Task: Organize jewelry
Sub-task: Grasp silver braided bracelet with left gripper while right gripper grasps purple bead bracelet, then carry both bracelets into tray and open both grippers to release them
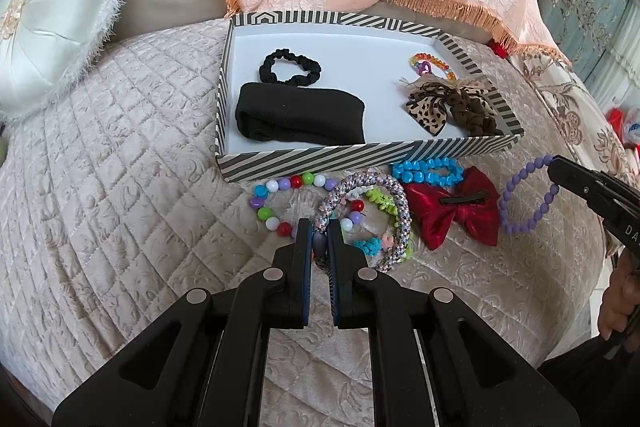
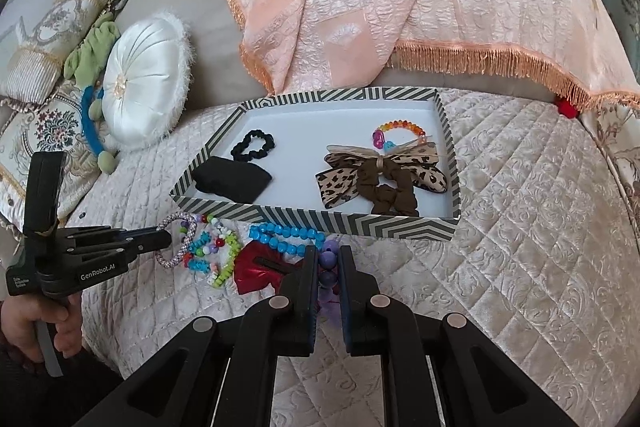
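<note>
The sorting is sitting roughly at the halfway mark, judging by what lies where. Inside the striped box (image 1: 320, 157) on the quilted bed (image 1: 120, 147), a black scrunchie (image 1: 289, 68) and a folded black band (image 1: 300, 118) are lying along its left side, while a rainbow bead bracelet (image 1: 430, 63), a leopard bow (image 1: 430, 107) and a brown scrunchie (image 1: 472, 111) are crowding its right side.

Still outside, just in front of the box's near wall, a cluster is waiting: a multicolour bead bracelet (image 1: 280, 199), a blue bead bracelet (image 1: 426, 171), a red bow (image 1: 452, 211) and some small green and blue flower bands (image 1: 380, 203).

The left gripper (image 1: 319, 239) is pinching the braided pastel bangle (image 1: 368, 211), its jaws narrowed onto the bangle's near rim. The right gripper (image 2: 329, 267) is gripping the purple bead bracelet (image 1: 528, 195), jaws nearly closed around its beads; that bracelet is lying at the right end of the cluster, beside the red bow.

Both held pieces appear low, at the bed surface, so neither has been carried to the box yet. About six items look left to place.
</note>
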A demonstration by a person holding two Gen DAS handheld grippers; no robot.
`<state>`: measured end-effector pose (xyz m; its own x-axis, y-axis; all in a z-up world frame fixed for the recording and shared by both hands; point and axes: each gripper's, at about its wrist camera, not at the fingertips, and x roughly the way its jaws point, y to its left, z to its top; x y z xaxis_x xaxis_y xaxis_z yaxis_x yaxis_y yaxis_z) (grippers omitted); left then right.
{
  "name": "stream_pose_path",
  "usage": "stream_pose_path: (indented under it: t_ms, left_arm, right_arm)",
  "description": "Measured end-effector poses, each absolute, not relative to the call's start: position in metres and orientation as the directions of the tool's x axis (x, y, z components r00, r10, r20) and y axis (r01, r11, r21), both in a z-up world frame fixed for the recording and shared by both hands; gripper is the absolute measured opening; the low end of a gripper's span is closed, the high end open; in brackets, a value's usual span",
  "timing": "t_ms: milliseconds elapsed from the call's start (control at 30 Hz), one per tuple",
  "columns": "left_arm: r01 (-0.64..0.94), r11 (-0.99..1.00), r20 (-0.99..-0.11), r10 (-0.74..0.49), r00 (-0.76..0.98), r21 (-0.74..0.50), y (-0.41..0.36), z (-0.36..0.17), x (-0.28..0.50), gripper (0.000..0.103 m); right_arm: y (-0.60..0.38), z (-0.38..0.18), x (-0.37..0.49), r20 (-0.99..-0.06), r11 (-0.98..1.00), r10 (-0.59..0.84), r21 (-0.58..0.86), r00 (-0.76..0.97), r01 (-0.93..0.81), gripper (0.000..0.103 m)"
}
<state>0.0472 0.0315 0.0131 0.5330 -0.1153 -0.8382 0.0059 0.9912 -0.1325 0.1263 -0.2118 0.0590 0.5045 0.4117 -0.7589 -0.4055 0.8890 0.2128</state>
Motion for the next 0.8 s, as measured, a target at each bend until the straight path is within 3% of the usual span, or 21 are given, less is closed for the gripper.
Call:
stream_pose_path:
  t_ms: [800]
  left_arm:
    - [-0.001,0.991,-0.834,-0.115,0.539,-0.137,0.0329,0.0139,0.0473,0.006]
  right_arm:
    - [-0.2112,0.0574,0.127,-0.761,0.892,0.405,0.206,0.507,-0.403,0.009]
